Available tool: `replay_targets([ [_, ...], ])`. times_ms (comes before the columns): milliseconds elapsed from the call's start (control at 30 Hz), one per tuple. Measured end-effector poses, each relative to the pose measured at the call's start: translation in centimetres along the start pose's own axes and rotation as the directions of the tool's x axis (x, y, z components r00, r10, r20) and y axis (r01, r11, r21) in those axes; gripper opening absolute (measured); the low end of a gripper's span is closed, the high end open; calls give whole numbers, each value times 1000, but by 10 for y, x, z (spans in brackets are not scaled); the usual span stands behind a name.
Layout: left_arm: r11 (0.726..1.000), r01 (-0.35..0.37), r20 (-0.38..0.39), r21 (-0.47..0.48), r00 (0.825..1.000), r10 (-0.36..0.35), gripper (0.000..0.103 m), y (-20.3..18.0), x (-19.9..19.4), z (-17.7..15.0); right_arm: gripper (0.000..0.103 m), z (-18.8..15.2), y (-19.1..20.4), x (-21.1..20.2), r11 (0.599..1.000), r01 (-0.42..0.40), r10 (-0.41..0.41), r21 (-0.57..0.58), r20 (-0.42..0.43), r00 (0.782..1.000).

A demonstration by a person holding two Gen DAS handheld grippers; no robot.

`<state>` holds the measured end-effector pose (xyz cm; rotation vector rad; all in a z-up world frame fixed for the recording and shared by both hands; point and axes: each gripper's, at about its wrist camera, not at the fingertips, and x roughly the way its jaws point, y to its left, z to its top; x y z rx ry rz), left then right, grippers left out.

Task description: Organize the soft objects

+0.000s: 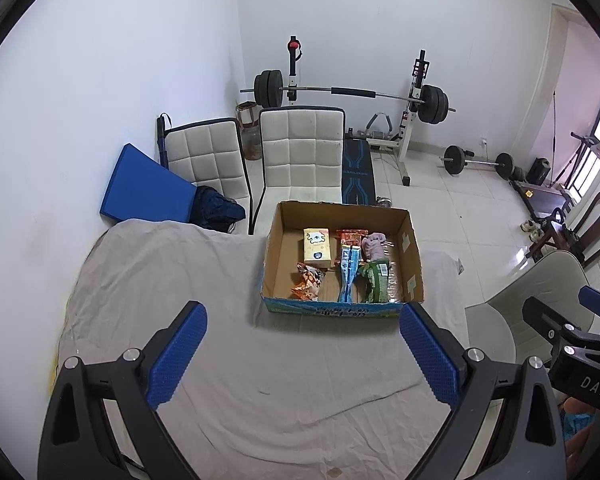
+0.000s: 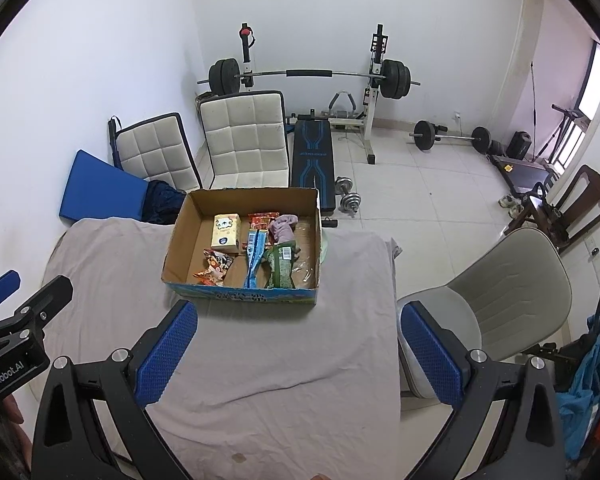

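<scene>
An open cardboard box point(image 1: 412, 240) point(image 2: 180, 224) stands on the cloth-covered table point(image 1: 160, 280) point(image 2: 112, 256). Inside lie a yellow tissue pack point(image 1: 318, 249) point(image 2: 225, 232), an orange snack bag point(image 1: 308, 282) point(image 2: 214, 267), a blue packet point(image 1: 349, 274) point(image 2: 255, 256), a green packet point(image 1: 374, 282) point(image 2: 281, 266), a red packet point(image 1: 350, 235) point(image 2: 262, 220) and a pink cloth point(image 1: 374, 246) point(image 2: 283, 227). My left gripper point(image 1: 303, 354) is open and empty, held above the table in front of the box. My right gripper point(image 2: 298, 354) is open and empty, in front of the box near the table's right edge. The right gripper also shows in the left wrist view point(image 1: 568, 320), and the left gripper in the right wrist view point(image 2: 16, 308).
Two white padded chairs point(image 1: 300, 152) point(image 2: 242, 136) stand behind the table, with a blue mat point(image 1: 144, 188) leaning on the wall. A beige chair point(image 2: 508, 292) is at the table's right. A barbell rack point(image 2: 312, 76), weight bench point(image 2: 312, 160) and dumbbells point(image 2: 348, 196) lie beyond.
</scene>
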<state>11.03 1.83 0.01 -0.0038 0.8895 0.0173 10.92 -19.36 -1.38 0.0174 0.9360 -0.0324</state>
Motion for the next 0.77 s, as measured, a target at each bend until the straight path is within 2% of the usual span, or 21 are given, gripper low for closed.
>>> replay_targets([
  [767,1000,-3,12,10,1000,2,99,0,-3,10,103,5,-3,-8,1000,0,0,16,9,1000],
])
